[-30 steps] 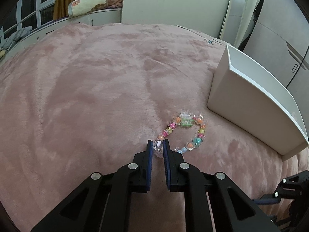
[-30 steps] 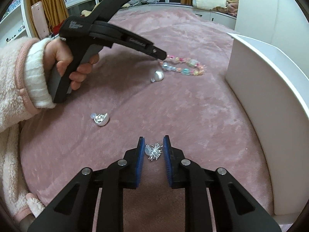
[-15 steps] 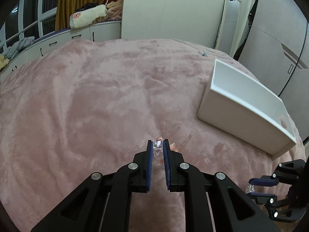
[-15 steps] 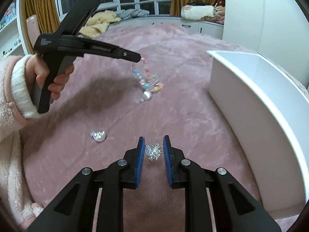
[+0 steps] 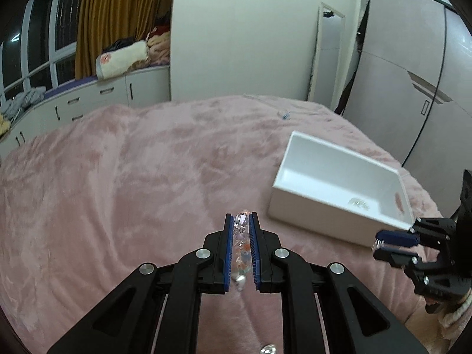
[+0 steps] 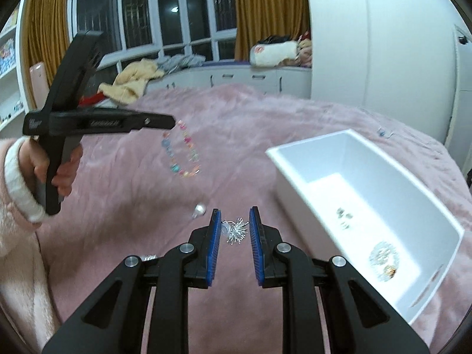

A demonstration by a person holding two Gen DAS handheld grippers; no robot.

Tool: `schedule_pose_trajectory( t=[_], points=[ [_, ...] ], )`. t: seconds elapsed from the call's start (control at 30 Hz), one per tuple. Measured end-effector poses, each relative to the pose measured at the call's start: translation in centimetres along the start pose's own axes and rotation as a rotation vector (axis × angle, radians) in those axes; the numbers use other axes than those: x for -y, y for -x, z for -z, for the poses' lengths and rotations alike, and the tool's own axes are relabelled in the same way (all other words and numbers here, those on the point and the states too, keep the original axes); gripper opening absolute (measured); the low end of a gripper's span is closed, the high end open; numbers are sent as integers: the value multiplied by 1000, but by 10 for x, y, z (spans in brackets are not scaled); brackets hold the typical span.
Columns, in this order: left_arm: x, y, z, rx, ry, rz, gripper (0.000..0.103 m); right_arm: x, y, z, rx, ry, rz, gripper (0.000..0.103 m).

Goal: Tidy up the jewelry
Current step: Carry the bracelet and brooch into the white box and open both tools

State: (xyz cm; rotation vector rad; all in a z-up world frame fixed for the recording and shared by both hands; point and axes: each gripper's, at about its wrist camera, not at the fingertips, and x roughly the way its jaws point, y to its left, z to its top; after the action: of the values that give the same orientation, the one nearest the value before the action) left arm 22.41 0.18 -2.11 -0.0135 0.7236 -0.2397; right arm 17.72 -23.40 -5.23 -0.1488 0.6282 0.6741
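Note:
My left gripper (image 5: 239, 221) is shut on a bracelet of coloured beads (image 5: 241, 237), and a clear bead shows at its tips. In the right wrist view the left gripper (image 6: 174, 122) is up in the air and the bracelet (image 6: 183, 155) hangs from it as a loop over the pink blanket. My right gripper (image 6: 235, 221) is shut on a small spiky silver ornament (image 6: 236, 231), also lifted off the blanket. In the left wrist view the right gripper (image 5: 393, 243) is near the corner of the white box (image 5: 309, 215). The box (image 6: 298, 188) lies open to the right and holds several jewelry pieces (image 6: 383, 255).
A silver pearl-like piece (image 6: 199, 209) and another silver piece (image 6: 149, 256) lie on the pink blanket (image 5: 118, 191). A hand in a fluffy pink sleeve (image 6: 17, 171) holds the left gripper. White cabinets, a wardrobe and a mirror stand beyond the bed.
Both grippers have risen with their loads. The bracelet has come off the blanket and now hangs free. The inside of the white box has come into view.

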Motion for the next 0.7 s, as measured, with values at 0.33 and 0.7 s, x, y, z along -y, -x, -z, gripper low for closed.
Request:
schedule_pose_trajectory(
  t=[0.33, 0.7],
  points=[
    [60, 20, -43, 67, -61, 91, 15, 47, 44, -23, 88, -56, 105, 20],
    [143, -9, -83, 81, -128, 201, 15, 117, 63, -16, 78, -176, 204, 20]
  ],
)
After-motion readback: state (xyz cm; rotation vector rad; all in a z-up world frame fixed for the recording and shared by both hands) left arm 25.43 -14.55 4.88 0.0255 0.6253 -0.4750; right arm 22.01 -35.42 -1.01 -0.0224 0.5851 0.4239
